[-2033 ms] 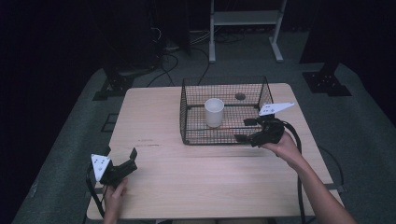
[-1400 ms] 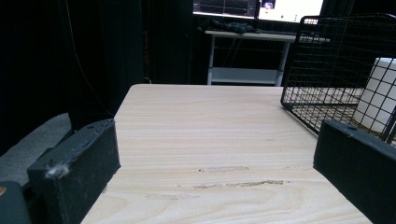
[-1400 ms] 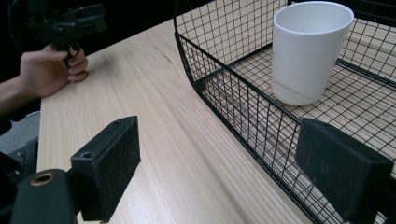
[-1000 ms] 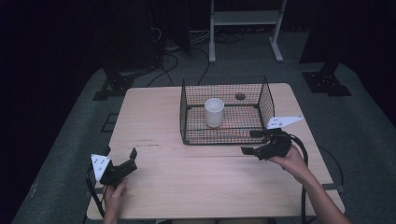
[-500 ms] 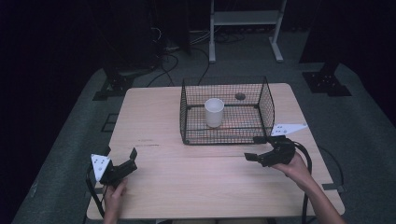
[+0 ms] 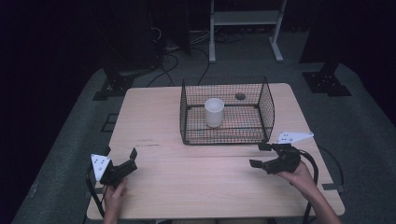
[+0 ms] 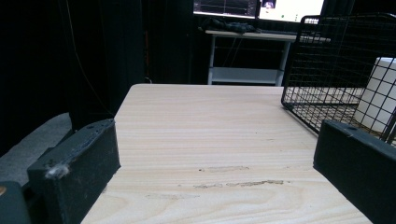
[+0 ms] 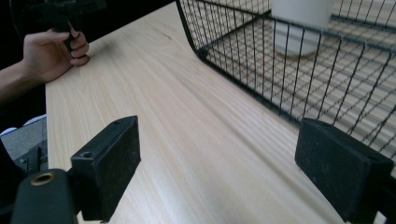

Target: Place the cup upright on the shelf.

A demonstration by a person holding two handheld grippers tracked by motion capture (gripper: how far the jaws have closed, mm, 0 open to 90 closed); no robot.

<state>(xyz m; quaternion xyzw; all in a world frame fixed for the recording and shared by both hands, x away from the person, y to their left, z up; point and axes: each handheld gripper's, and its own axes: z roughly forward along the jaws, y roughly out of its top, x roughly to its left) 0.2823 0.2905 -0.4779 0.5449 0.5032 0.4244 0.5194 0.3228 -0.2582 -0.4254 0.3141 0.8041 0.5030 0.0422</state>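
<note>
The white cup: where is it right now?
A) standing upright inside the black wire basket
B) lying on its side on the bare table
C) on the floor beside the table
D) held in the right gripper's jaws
A: the white cup stands upright inside the wire basket, and both grippers sit apart from it with jaws open.

Light wooden surface [image 6: 205,182], rectangular, bare grain showing. Black wire mesh basket [image 6: 266,105] stands on its far half, open-topped. White cylindrical cup [image 6: 214,112] upright inside the basket. White metal shelf frame [image 6: 245,18] stands on the floor beyond, with loose black cables [image 6: 175,53] nearby.
</note>
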